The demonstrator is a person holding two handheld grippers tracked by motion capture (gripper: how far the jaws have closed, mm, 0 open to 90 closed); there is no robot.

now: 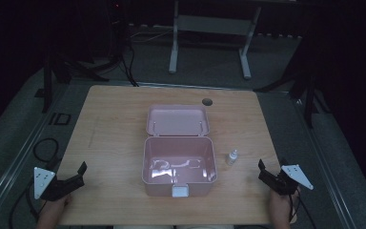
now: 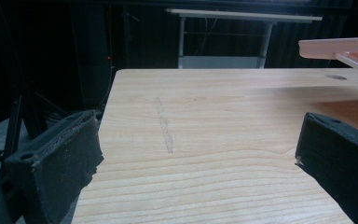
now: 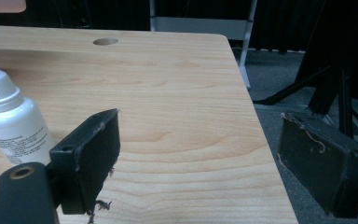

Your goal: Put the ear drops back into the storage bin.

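Note:
A pink plastic box (image 1: 179, 168) stands open in the middle of the wooden table (image 1: 114, 133), its lid (image 1: 177, 119) tilted back; an edge of that lid (image 2: 340, 48) juts in at the upper right of the left gripper view. A small white dropper bottle (image 1: 232, 157) stands upright just right of the box, and it appears close by (image 3: 9, 119) at the left of the right gripper view. My left gripper (image 1: 78, 174) rests near the table's front left corner, open and holding nothing. My right gripper (image 1: 266, 171) sits at the front right edge, open, right of the bottle.
A round cable hole (image 1: 207, 101) lies near the table's far edge. Beyond the table stand a white desk frame (image 1: 209, 38) and dark stands on grey carpet. Black cables (image 1: 43, 148) lie on the floor to the left.

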